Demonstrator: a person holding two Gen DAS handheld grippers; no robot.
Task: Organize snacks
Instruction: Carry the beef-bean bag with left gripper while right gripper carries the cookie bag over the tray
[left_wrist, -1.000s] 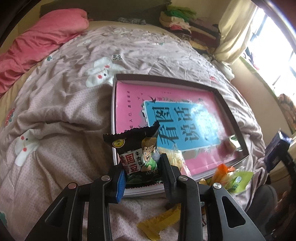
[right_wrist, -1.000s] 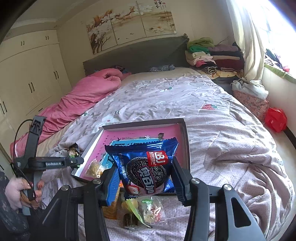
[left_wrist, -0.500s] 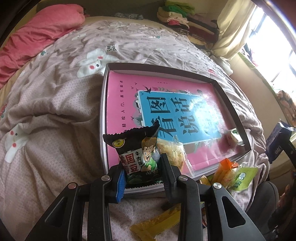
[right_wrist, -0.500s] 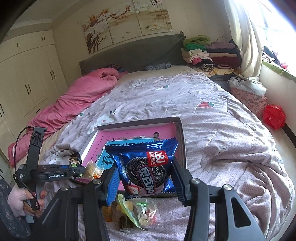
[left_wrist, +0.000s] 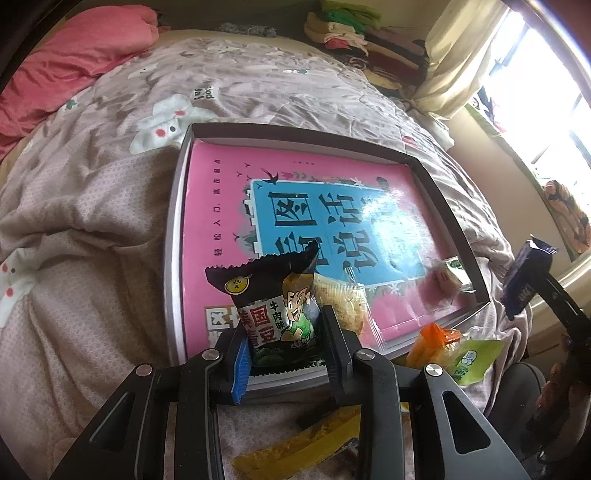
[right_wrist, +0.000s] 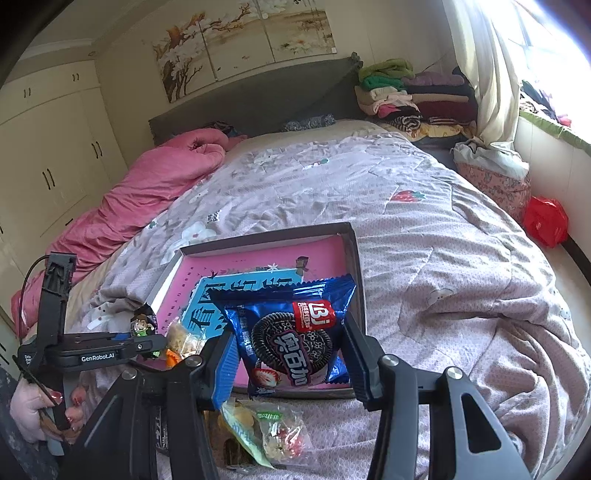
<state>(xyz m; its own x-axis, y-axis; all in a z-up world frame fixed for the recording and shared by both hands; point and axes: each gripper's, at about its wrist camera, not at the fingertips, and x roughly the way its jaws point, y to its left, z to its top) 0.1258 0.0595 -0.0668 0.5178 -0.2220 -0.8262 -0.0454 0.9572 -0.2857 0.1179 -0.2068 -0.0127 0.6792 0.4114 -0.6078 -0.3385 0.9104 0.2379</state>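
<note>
Where the grey patterned quilt (right_wrist: 424, 236) covers the bed, a shallow grey box (left_wrist: 173, 258) lies flat, lined with a pink and blue printed sheet (left_wrist: 229, 206).

Item one: left gripper (left_wrist: 282, 354), fingers narrowed and clamped on a black green-pea snack packet (left_wrist: 275, 295), held upright above the near edge of the box. From the right wrist view the same gripper (right_wrist: 147, 341) shows at the left, gripped by a hand (right_wrist: 33, 410) with painted nails.

Item two: right gripper (right_wrist: 288, 354), fingers set somewhat wider and pressed on both sides of a blue cookie packet (right_wrist: 291, 332), upright, over the near right corner of the box.

Item three: clear-wrapped pale pastry (left_wrist: 343, 299), lying inside the box just behind the left gripper's packet.

Item four: small wrapped cube (left_wrist: 448, 278), inside the box at its near right corner.

Item five: loose snacks on the quilt outside the box, near its front edge: an orange packet (left_wrist: 434, 339), a light green packet (left_wrist: 472, 358), a yellow wrapper (left_wrist: 306, 443), and a clear bag of mixed sweets (right_wrist: 280, 432).

Background: pink duvet (right_wrist: 155, 188) along the left of the bed, folded clothes (right_wrist: 413, 96) stacked by the headboard, red bag (right_wrist: 545, 221) on the floor at the right.
</note>
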